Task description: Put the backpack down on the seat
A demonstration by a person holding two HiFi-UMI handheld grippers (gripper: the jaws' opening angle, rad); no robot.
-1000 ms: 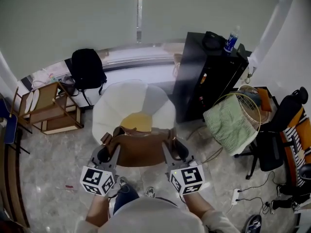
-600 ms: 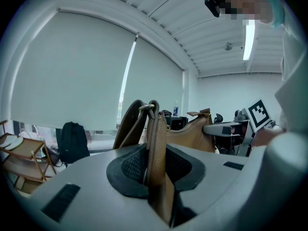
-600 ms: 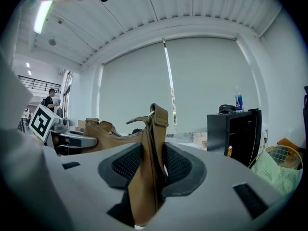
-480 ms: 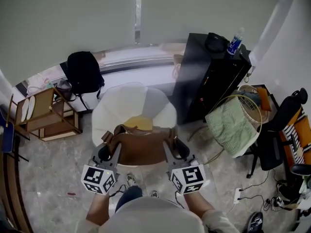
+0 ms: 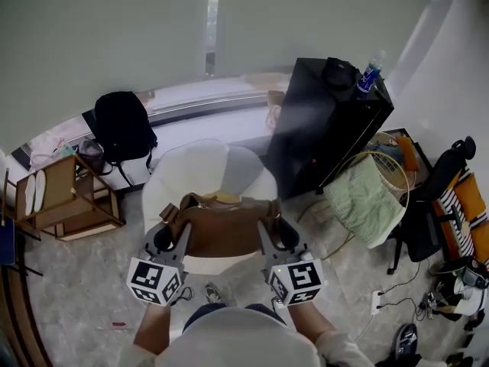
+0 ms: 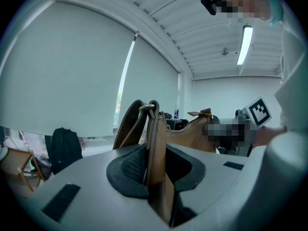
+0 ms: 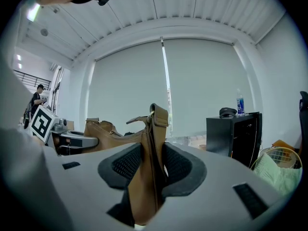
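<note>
A brown leather bag (image 5: 223,225) hangs between my two grippers, above the front of a white round seat (image 5: 191,167). The left gripper (image 5: 169,234) is shut on the bag's left end, where a brown strap (image 6: 155,143) stands clamped between the dark pads. At the right end, the right gripper (image 5: 275,232) is shut on the other strap tab (image 7: 153,148). Of the yellow cushion (image 5: 226,198) on the seat, only a sliver shows behind the bag. The left gripper view (image 6: 151,170) and right gripper view (image 7: 153,170) both look level across the room.
A black backpack (image 5: 121,128) leans at the window to the left. A wooden shelf (image 5: 69,197) stands further left. Right of the seat is a black cabinet (image 5: 328,121) with a bottle (image 5: 369,73) on top, then a basket with green cloth (image 5: 363,197) and an office chair (image 5: 443,197).
Both grippers have carried the brown bag forward over the seat; it now covers most of the yellow cushion. Neither grip has changed.
</note>
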